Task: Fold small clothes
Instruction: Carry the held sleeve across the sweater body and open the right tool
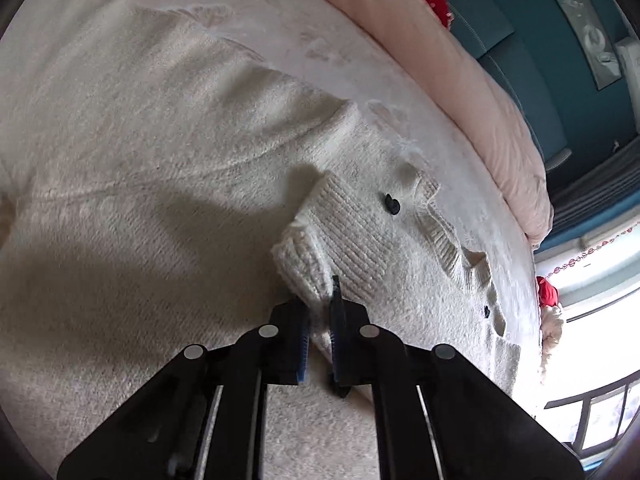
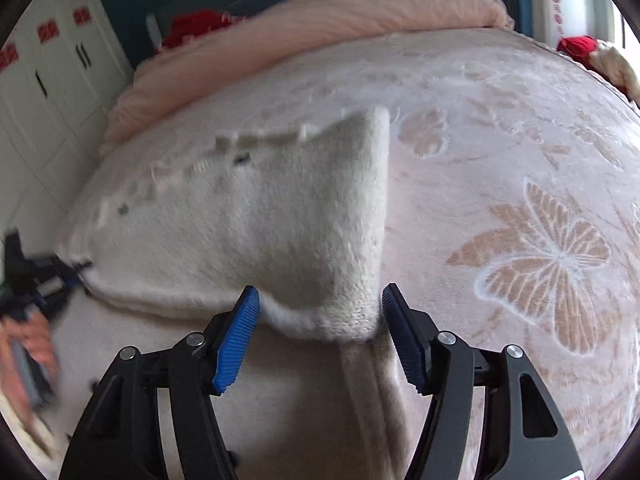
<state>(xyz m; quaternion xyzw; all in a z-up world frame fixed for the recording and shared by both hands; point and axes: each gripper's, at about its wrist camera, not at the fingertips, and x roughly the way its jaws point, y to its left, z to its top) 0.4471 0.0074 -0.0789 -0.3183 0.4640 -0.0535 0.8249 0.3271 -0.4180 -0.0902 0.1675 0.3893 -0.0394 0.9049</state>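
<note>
A cream knit cardigan [image 1: 168, 152] with small dark buttons [image 1: 392, 204] lies spread on a pale bed blanket [image 2: 500, 160]. My left gripper [image 1: 319, 312] is shut on the ribbed cuff of a sleeve [image 1: 320, 240] folded over the body. In the right wrist view the cardigan [image 2: 260, 216] has a folded corner [image 2: 344, 320] lying between the blue pads [image 2: 236, 336] of my right gripper [image 2: 320, 300], which is open and empty. The left gripper also shows at the cardigan's far left edge in the right wrist view [image 2: 52, 276].
The blanket has butterfly patterns [image 2: 548, 256]. A rolled pink duvet [image 2: 320, 12] lies along the far side of the bed. Red and cream items [image 2: 592, 52] sit at the bed's corner. White cupboards [image 2: 48, 80] stand to the left.
</note>
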